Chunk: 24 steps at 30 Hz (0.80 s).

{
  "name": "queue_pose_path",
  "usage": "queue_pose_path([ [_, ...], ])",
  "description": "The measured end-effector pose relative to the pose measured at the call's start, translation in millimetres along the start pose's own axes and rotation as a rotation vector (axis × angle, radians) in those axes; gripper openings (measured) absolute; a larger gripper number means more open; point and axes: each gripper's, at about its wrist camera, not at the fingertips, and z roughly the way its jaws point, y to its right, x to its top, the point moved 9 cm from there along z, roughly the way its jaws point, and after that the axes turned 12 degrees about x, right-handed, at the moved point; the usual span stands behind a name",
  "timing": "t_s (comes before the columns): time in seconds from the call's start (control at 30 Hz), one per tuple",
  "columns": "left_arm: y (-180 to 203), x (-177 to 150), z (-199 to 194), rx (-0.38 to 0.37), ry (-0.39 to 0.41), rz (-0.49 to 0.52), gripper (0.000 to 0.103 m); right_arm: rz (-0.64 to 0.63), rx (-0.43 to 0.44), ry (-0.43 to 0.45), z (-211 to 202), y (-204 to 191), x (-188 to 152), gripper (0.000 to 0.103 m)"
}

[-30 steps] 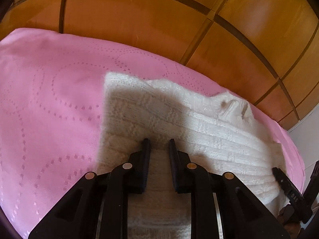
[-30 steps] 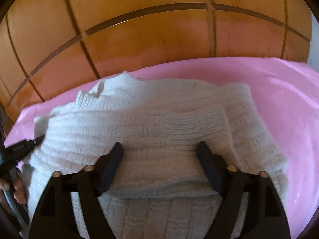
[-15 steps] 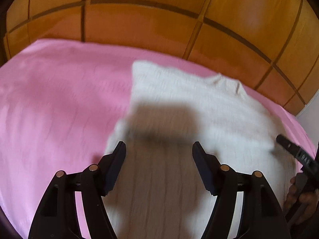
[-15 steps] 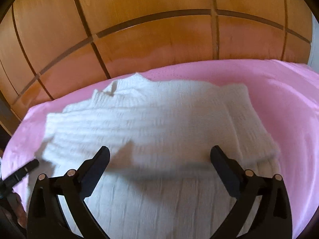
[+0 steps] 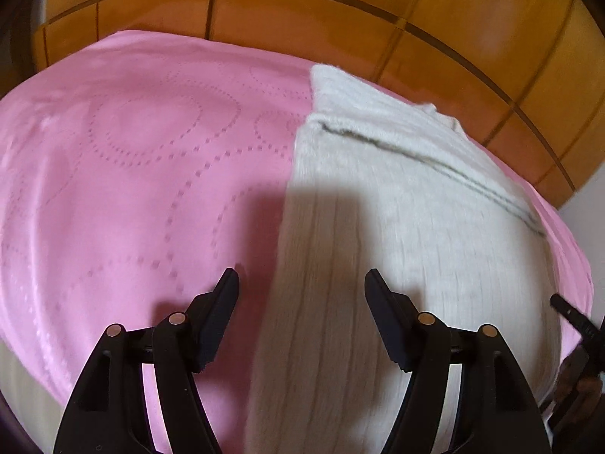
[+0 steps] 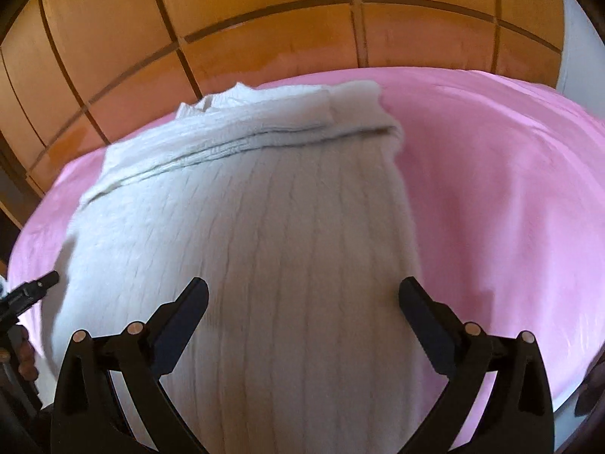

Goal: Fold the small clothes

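White knit sweater flat on pink bedspread, far end folded over into a band near wooden panelling. Left tool spread, nothing between jaws, poised over sweater's left edge (one jaw over pink, one over knit). Right tool spread wide above sweater body, not touching, holding nothing. Both views somewhat motion-blurred.
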Motion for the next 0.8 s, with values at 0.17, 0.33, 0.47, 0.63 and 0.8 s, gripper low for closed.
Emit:
queue_pose_path([
  [0.17, -13, -20, -16, -0.027, 0.004, 0.047, 0.068, 0.131, 0.044, 0.005, -30, 28, -24, 0.101],
  [0.33, -25, -41, -25, -0.069, -0.017, 0.083, 0.068, 0.227, 0.158, -0.038, -44, 31, -56, 0.084],
  [0.47, -30, -61, -34, -0.125, -0.054, 0.14, 0.061, 0.241, 0.237, -0.113, -46, 13, -87, 0.061],
  [0.63, -31, -85, -44, -0.211, -0.118, 0.176, 0.045, 0.236, 0.269, -0.221, -35, -2, -122, 0.037],
  [0.8, -23, -94, -48, -0.255, -0.138, 0.206, 0.005, 0.206, 0.313, -0.237, -33, -18, -108, 0.013],
])
